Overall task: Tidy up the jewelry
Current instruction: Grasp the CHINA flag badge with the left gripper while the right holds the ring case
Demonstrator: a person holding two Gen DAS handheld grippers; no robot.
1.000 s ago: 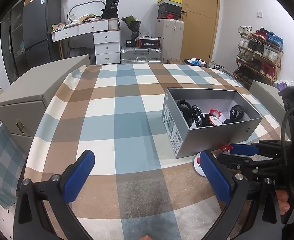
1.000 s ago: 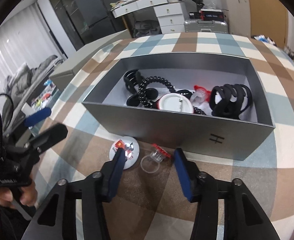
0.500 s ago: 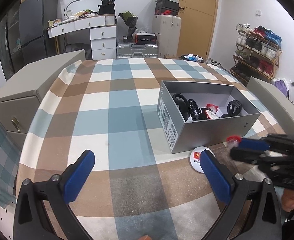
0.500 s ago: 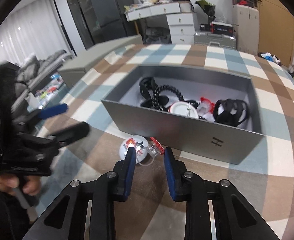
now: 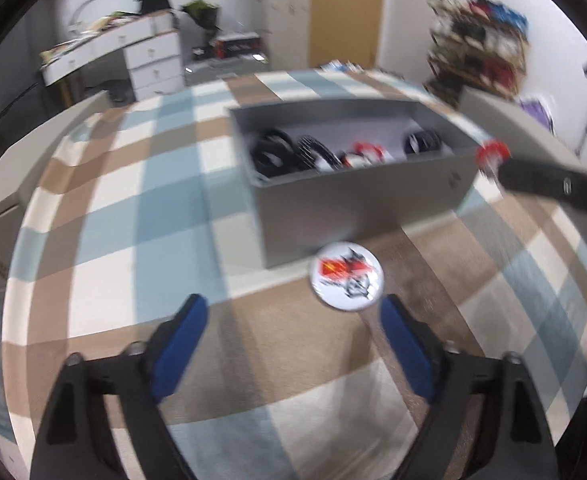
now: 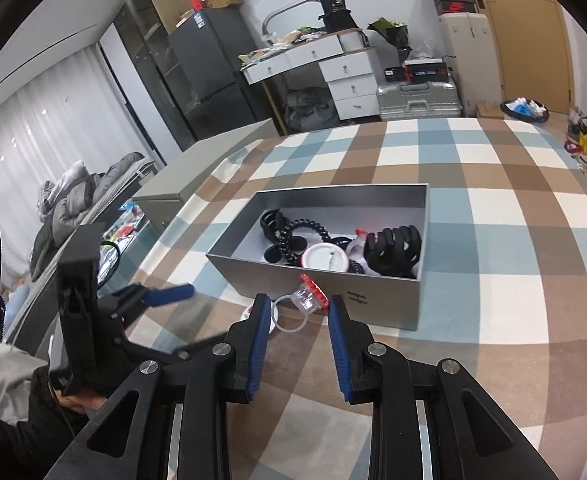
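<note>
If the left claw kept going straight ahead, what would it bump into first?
Probably the round badge lying on the cloth just ahead of the open left claw, slightly toward its right finger. Behind it stands the grey box. The picture is blurred.

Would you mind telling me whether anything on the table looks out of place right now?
Yes: a round white badge lies on the checked tablecloth in front of the grey box instead of inside it with the other accessories. The right hand-held gripper holds a clear ring with a red top in the air, also outside the box.
</note>
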